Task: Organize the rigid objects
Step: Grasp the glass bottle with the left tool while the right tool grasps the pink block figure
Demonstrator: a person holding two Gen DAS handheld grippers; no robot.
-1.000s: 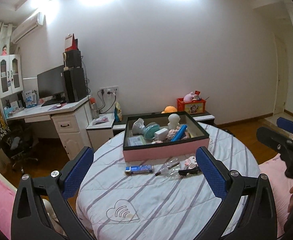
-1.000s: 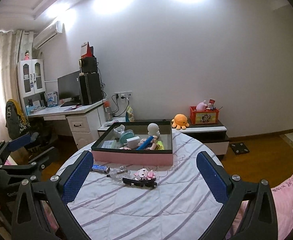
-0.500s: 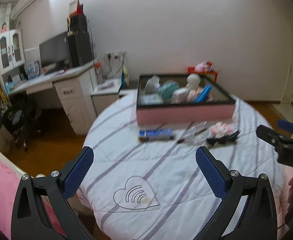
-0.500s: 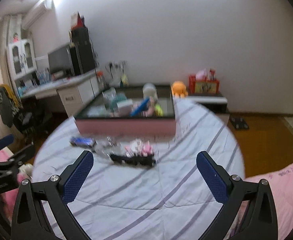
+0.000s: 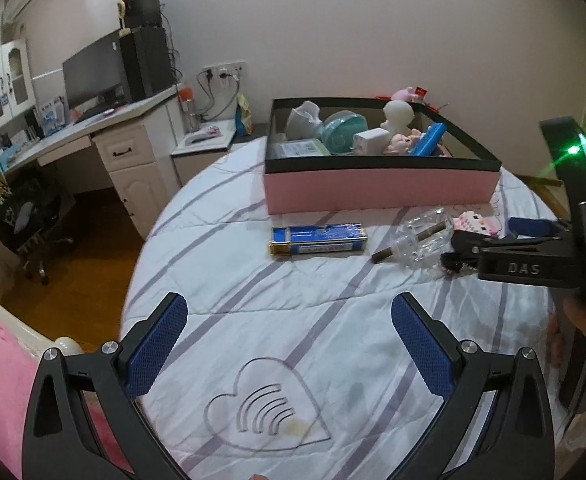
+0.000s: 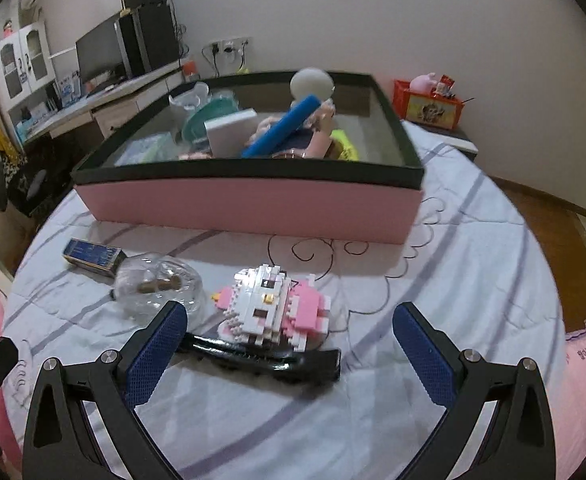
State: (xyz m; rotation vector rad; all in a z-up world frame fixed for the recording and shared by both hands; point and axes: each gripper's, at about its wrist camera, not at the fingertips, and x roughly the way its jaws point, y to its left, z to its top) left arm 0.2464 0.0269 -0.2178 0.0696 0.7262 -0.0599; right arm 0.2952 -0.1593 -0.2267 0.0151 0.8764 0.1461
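Note:
A pink box with a black rim [image 5: 377, 190] [image 6: 249, 204] stands on the round white bed and holds several toys. In front of it lie a blue flat box [image 5: 318, 239] [image 6: 93, 257], a clear glass bottle [image 5: 425, 240] [image 6: 159, 286], a pink-and-white block figure [image 6: 273, 306] [image 5: 475, 222] and a black hair clip [image 6: 265, 354]. My right gripper [image 6: 289, 354] is open, low over the clip and figure. My left gripper [image 5: 289, 338] is open and empty, well short of the blue box.
A white desk [image 5: 105, 136] with a monitor and a dark chair [image 5: 25, 216] stand at the left. A low cabinet with a red toy box [image 6: 429, 106] is behind the bed. The wooden floor [image 5: 73, 264] lies beyond the bed's left edge.
Both grippers have moved forward and down toward the bed. The right one has closed in on the clip and block figure. Both stay open.

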